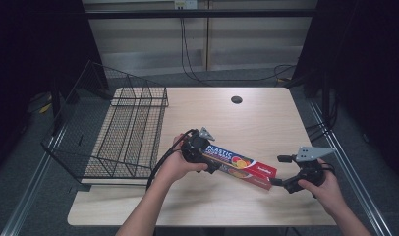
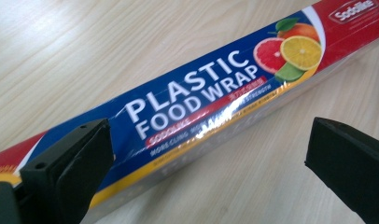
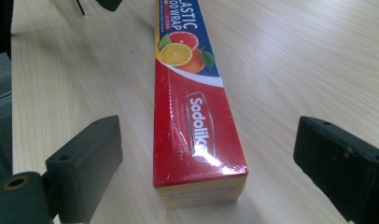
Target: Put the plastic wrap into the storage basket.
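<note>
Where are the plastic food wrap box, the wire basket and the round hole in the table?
plastic food wrap box (image 1: 239, 164), high view, on its printed top face.
wire basket (image 1: 128, 130), high view, on its mesh floor.
round hole (image 1: 236, 100), high view, on its dark middle.

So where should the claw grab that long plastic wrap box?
Probably across its narrow width, coming down from above. The plastic wrap box lies flat on the table and is long and slim, so open jaws fit over its two long sides. The right claw already faces the red end, jaws open on either side; the left claw stands open by the blue end.
</note>
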The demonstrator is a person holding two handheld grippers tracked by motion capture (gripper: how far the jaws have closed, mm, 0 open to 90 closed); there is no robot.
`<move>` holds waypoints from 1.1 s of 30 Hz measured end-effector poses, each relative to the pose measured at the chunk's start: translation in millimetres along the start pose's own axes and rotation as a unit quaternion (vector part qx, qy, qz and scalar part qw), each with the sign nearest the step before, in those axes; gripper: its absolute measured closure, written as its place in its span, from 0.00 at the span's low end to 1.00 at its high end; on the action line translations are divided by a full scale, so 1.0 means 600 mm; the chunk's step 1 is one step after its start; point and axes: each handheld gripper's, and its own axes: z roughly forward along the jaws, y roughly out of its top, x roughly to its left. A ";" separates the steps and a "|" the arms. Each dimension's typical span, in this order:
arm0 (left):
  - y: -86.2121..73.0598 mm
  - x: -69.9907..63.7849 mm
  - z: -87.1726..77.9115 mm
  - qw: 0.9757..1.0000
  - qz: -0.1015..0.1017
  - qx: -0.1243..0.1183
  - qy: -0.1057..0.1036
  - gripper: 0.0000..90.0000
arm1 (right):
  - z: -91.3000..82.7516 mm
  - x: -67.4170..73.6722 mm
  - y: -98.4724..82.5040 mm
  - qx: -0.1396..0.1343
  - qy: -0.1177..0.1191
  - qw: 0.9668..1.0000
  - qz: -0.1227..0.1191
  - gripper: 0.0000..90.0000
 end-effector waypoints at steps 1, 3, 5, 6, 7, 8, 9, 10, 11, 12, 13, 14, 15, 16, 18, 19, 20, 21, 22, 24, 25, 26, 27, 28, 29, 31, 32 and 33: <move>0.002 0.001 0.003 1.000 0.002 0.002 -0.004 0.01 | 0.000 0.000 0.000 -0.001 0.002 1.000 0.000 0.09; 0.007 0.001 0.009 1.000 0.016 0.013 -0.007 0.01 | -0.001 -0.001 0.000 -0.001 0.001 1.000 0.002 0.09; 0.011 0.001 0.015 1.000 0.021 0.010 -0.014 0.01 | -0.001 -0.001 0.000 -0.001 0.000 1.000 0.004 0.09; 0.012 0.002 0.016 1.000 0.023 0.009 -0.019 0.01 | -0.001 -0.001 0.000 -0.001 -0.002 1.000 0.006 0.09; 0.013 0.003 0.019 0.999 0.019 0.005 -0.025 0.01 | -0.001 -0.001 0.000 -0.001 0.000 1.000 0.005 0.09; 0.013 0.003 0.019 0.999 0.019 0.005 -0.025 0.01 | -0.001 -0.001 0.000 -0.001 0.000 1.000 0.005 0.09; 0.014 0.004 0.022 0.999 0.020 0.008 -0.026 0.01 | -0.001 -0.001 0.000 -0.004 0.004 1.000 0.006 0.09; 0.016 0.006 0.028 1.000 0.017 0.013 -0.023 0.01 | -0.002 -0.001 0.000 -0.004 0.002 1.000 0.007 0.08; 0.017 0.006 0.030 0.999 0.017 0.017 -0.024 0.01 | -0.003 -0.002 0.001 -0.005 0.001 1.000 0.007 0.08; 0.019 0.009 0.030 0.999 0.027 0.021 -0.023 0.01 | -0.003 -0.002 0.001 -0.008 0.003 1.000 0.008 0.08; 0.022 0.010 0.031 0.999 0.022 0.021 -0.024 0.01 | -0.004 -0.003 0.001 -0.009 0.003 1.000 0.009 0.08; 0.024 0.010 0.032 0.999 0.021 0.020 -0.023 0.01 | -0.005 -0.004 0.002 -0.009 0.003 1.000 0.009 0.08; 0.027 0.011 0.033 0.999 0.018 0.018 -0.024 0.01 | -0.005 -0.004 0.002 -0.011 0.001 1.000 0.009 0.08; 0.029 0.012 0.034 0.999 0.022 0.020 -0.026 0.01 | -0.005 -0.003 0.002 -0.011 0.002 1.000 0.009 0.08; 0.031 0.012 0.039 0.999 0.020 0.022 -0.025 0.01 | -0.004 -0.002 0.002 -0.008 0.004 1.000 0.007 0.08; 0.031 0.012 0.043 0.999 0.020 0.023 -0.027 0.01 | -0.004 -0.002 0.002 -0.008 0.005 1.000 0.005 0.08; 0.031 0.012 0.043 0.999 0.020 0.023 -0.027 0.00 | -0.003 -0.001 0.002 -0.008 0.007 1.000 0.006 0.08; 0.033 0.014 0.045 0.999 0.031 0.024 -0.025 0.00 | -0.003 -0.001 0.002 -0.007 0.008 1.000 0.004 0.08; 0.033 0.011 0.047 0.999 0.022 0.018 -0.025 0.00 | -0.002 -0.001 0.002 -0.006 0.007 1.000 0.004 0.08; 0.034 0.012 0.049 0.999 0.037 0.021 -0.026 0.00 | -0.002 0.000 0.001 -0.006 0.007 1.000 0.007 0.08; 0.034 0.012 0.049 0.999 0.037 0.021 -0.026 0.00 | -0.002 0.000 0.001 -0.006 0.007 1.000 0.007 0.08; 0.037 0.013 0.050 0.999 0.037 0.024 -0.029 0.00 | -0.002 -0.001 0.001 -0.004 0.004 1.000 0.004 0.08; 0.037 0.015 0.050 0.999 0.038 0.023 -0.031 0.00 | -0.002 -0.001 0.001 -0.004 0.005 1.000 0.005 0.08; 0.037 0.016 0.051 0.999 0.037 0.022 -0.034 0.00 | -0.002 -0.001 0.001 -0.005 0.008 1.000 0.006 0.08; 0.037 0.017 0.051 0.998 0.038 0.021 -0.035 0.00 | -0.002 -0.001 0.001 -0.006 0.009 1.000 0.006 0.08; 0.037 0.017 0.053 0.999 0.039 0.017 -0.034 0.00 | -0.002 -0.001 0.001 -0.007 0.009 1.000 0.006 0.08; 0.037 0.017 0.053 0.999 0.039 0.016 -0.033 0.00 | -0.003 -0.001 0.001 -0.008 0.009 1.000 0.005 0.08; 0.036 0.016 0.054 0.999 0.037 0.012 -0.033 0.00 | -0.003 -0.001 0.001 -0.008 0.009 1.000 0.005 0.08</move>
